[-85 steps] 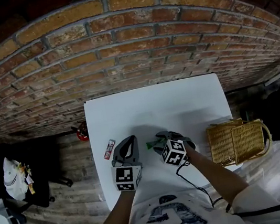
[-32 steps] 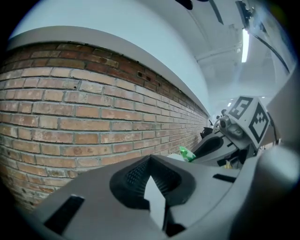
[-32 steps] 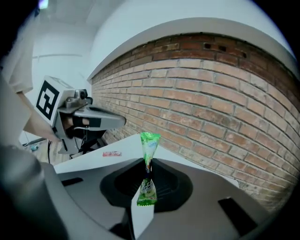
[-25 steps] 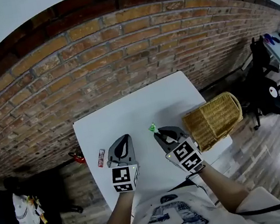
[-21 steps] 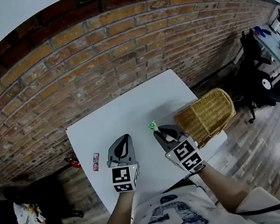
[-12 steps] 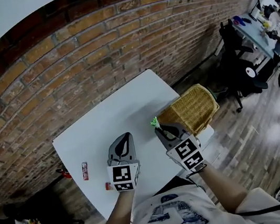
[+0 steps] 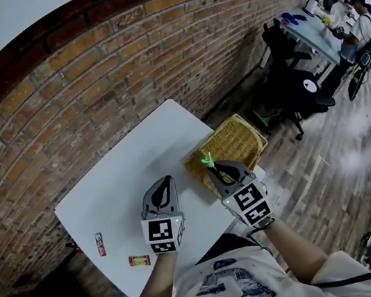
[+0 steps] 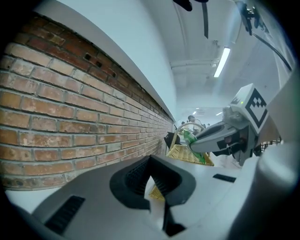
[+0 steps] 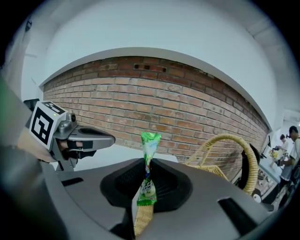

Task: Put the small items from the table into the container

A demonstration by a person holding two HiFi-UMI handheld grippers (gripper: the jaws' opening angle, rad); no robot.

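In the head view I see both grippers out in front of me over the near edge of the white counter (image 7: 107,185), which stands against a brick wall (image 7: 89,76). The left gripper (image 7: 167,180) points away over bare counter, and the right gripper (image 7: 211,167) reaches to the near rim of the wicker basket (image 7: 233,140) that sits at the counter's right end. A small green packet (image 7: 206,158) sticks out of the right gripper's tip and shows against the basket's weave. Two red packets lie on the counter well to the left, one (image 7: 100,243) near the far-left edge and the other (image 7: 139,260) close to the near edge. In the left gripper view the fingers (image 8: 136,176) meet at their tips with nothing between them; beyond them I see the counter, the basket and the right gripper holding its green packet up beside the basket. In the right gripper view the fingers (image 9: 129,180) are closed on the green packet, pinching it about its middle so that it stands upright, its crimped top above them and its lower end hanging below. The basket's arched handle (image 9: 225,137) rises just to the right, and the left gripper shows at the left.
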